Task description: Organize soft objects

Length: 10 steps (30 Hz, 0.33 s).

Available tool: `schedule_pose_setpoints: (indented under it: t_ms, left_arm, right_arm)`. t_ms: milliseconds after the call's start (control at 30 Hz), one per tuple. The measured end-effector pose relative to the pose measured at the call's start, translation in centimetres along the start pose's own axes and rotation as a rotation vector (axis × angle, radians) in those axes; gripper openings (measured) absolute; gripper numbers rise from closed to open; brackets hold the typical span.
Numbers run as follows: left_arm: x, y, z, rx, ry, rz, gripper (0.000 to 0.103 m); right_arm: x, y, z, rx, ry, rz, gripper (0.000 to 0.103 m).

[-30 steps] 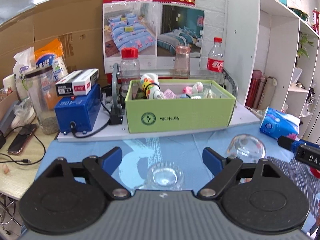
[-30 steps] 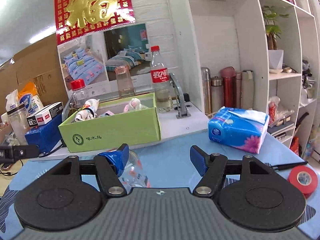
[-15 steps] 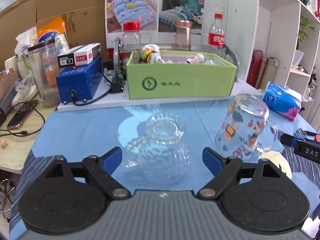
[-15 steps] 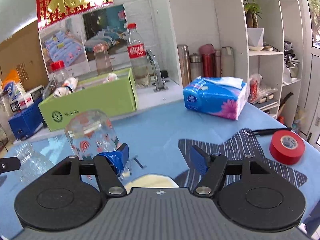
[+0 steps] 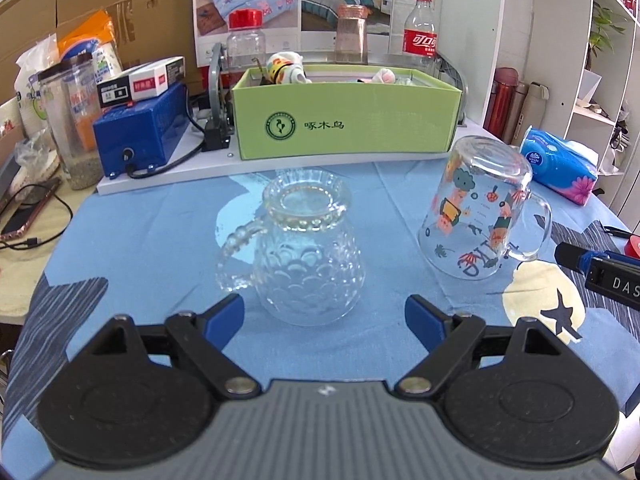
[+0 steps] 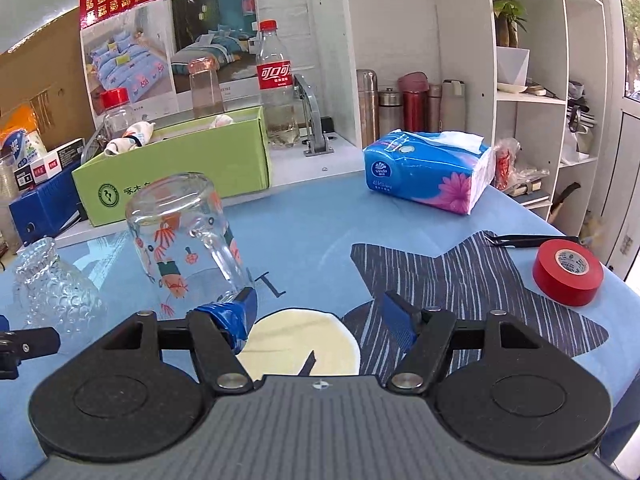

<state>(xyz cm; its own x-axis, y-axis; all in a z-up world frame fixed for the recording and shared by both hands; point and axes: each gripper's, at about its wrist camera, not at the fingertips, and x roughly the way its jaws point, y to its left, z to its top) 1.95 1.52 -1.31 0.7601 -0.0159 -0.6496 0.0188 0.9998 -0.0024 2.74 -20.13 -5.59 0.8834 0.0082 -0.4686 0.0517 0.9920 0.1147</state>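
Note:
A green box holding soft toys stands at the back of the blue cloth; it also shows in the right wrist view. A textured glass mug stands upside down just ahead of my open, empty left gripper. A printed glass mug stands upside down to its right. In the right wrist view the printed mug is just beyond the left finger of my open, empty right gripper.
A blue tissue pack and a red tape roll lie to the right. A blue device, jars and a cola bottle stand behind the box. White shelves rise at the right.
Both grippers have drawn back and up from the box. The two upturned glass mugs, barely seen before, now stand fully in view ahead of the grippers.

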Motion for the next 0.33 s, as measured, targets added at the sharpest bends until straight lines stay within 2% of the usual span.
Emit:
schedule_pose_setpoints:
  t_ms: [233,333]
  left_arm:
    - [-0.18,0.16,-0.19,0.004,-0.011,0.011,0.084]
    - [-0.15,0.32,-0.24,0.001,-0.010,0.003,0.085]
  right_arm:
    - [-0.46,0.76,-0.11,-0.011,-0.008,0.026,0.055]
    - [-0.50,0.88,-0.22,-0.009,-0.007,0.031,0.055]
